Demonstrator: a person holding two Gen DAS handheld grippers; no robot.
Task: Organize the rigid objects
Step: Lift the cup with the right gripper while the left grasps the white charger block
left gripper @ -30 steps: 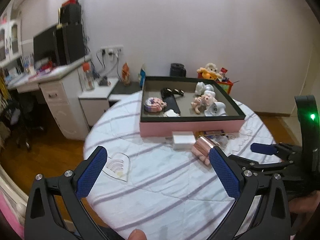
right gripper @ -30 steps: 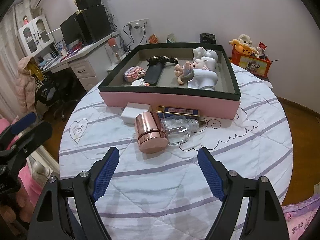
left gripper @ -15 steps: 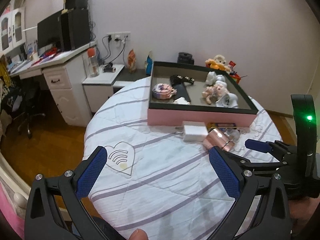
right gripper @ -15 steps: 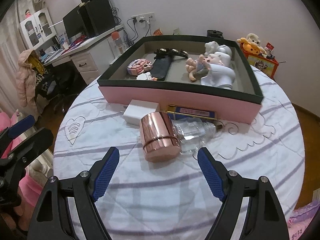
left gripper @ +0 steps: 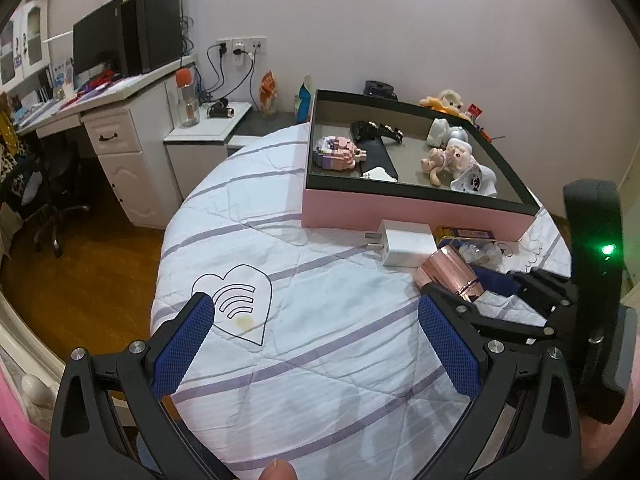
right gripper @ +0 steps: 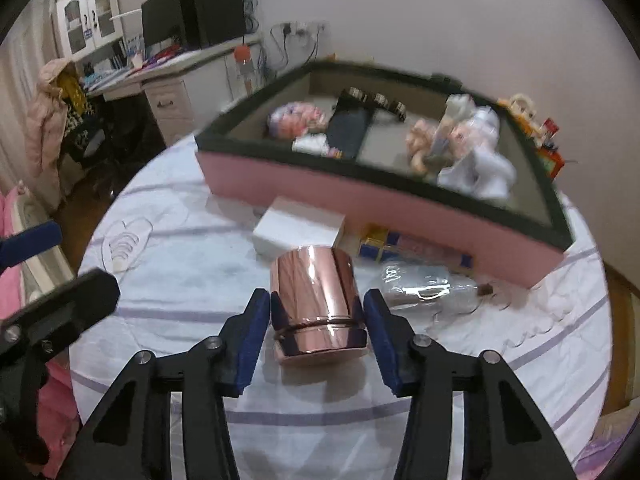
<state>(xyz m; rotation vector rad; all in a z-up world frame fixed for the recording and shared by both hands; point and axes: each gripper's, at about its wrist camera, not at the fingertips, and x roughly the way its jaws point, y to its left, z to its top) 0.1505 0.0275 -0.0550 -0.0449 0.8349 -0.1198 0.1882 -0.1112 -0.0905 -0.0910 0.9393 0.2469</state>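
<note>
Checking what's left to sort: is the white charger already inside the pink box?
No, the white charger lies on the striped cloth just outside the pink box's front wall.

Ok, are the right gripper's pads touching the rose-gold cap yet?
Touching. In the right wrist view the right gripper has both blue pads pressed against the sides of the rose-gold cap, with no gap showing on either side.

Pretty ordinary bedroom setup: plain pale wall [left gripper: 400,20], warm wood floor [left gripper: 80,264], and a round table [left gripper: 320,360] under a white quilt with lilac stripes. A white desk [left gripper: 116,128] with drawers carries a dark monitor [left gripper: 96,48]. There's a wall socket strip [left gripper: 240,45] trailing cables, plus a low white cabinet [left gripper: 200,148] beside the desk.
</note>
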